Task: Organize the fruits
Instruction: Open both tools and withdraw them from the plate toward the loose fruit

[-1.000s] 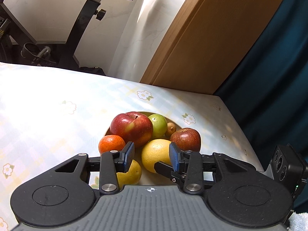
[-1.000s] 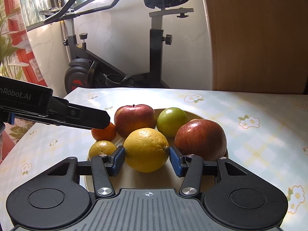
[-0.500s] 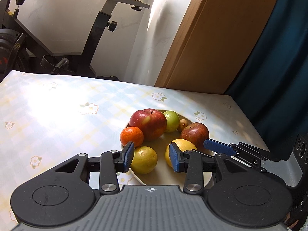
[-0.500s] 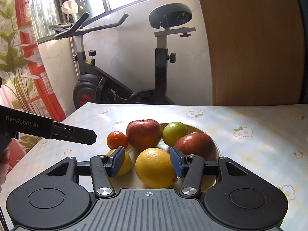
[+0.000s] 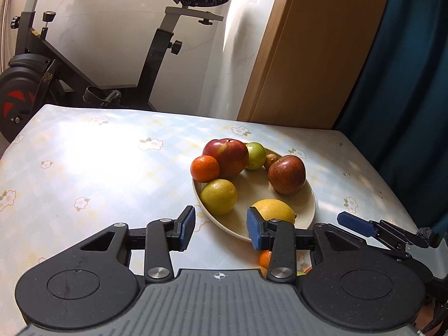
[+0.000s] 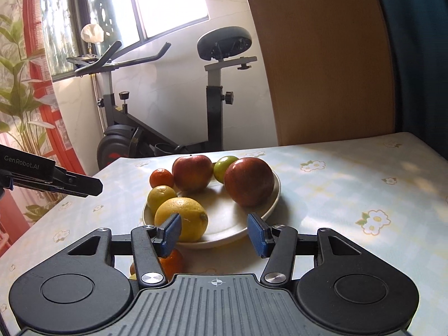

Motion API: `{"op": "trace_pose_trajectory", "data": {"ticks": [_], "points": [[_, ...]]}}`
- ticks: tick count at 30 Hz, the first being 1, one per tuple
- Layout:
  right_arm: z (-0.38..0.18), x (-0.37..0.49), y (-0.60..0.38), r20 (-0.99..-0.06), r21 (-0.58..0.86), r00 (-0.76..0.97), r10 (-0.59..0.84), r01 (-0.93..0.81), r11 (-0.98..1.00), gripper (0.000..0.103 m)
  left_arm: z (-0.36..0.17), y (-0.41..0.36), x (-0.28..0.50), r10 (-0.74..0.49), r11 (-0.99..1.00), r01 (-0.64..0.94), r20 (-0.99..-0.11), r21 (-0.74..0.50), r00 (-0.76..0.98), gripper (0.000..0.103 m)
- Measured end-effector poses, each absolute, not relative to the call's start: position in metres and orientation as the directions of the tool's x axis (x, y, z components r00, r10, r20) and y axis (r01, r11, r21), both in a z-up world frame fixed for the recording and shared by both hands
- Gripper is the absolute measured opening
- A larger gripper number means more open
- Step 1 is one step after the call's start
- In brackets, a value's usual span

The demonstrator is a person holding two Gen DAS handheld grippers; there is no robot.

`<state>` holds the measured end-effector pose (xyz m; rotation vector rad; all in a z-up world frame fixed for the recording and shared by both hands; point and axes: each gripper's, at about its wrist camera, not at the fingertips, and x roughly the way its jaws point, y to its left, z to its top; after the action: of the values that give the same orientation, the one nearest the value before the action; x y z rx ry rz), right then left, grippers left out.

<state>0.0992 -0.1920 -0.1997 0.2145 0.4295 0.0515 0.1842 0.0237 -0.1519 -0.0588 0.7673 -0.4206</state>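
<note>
Pale blue cloth with little white flowers is covering the desk (image 5: 98, 173), and a black exercise bike (image 6: 212, 103) is standing behind it by the wall.

A cream plate (image 5: 309, 210) is sitting on the desk, and the fruits are resting on it. The big red apple (image 5: 226, 156) is sitting at the far side, and the dark red apple (image 5: 287, 174) is sitting to its right. The big yellow lemon (image 6: 182, 218) is lying at the near edge of the plate. A smaller yellow-green citrus (image 5: 219, 200) is sitting at the plate's left edge, just beside a small orange tangerine (image 5: 204, 168). A green fruit (image 5: 255, 156) is sitting behind the apples, with a tiny brown fruit (image 5: 271, 160) next to it. Another tangerine (image 6: 173, 261) is lying on the desk in front of the plate, partly hidden.

The left gripper (image 5: 221, 228) is hanging over the near rim of the plate. Its jaws are standing a little apart and are holding nothing. The right gripper (image 6: 214, 233) is hanging over the near rim too. Its jaws are also spread a little and are gripping nothing; the lemon is only showing behind its left pad.
</note>
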Motion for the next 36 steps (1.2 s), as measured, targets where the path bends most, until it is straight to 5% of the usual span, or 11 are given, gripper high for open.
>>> {"op": "trace_pose_trajectory", "data": {"ticks": [22, 36], "points": [[-0.222, 0.057, -0.189, -0.428, 0.136, 0.9, 0.077, -0.02, 0.991, 0.049, -0.169, 0.035, 0.137, -0.343, 0.939, 0.249, -0.651, -0.235, 0.678, 0.043], [-0.223, 0.056, -0.168, -0.471, 0.051, 0.864, 0.181, -0.178, 0.983, 0.043, -0.179, 0.034, 0.125, -0.331, 0.944, 0.237, -0.652, -0.23, 0.682, 0.043]]}}
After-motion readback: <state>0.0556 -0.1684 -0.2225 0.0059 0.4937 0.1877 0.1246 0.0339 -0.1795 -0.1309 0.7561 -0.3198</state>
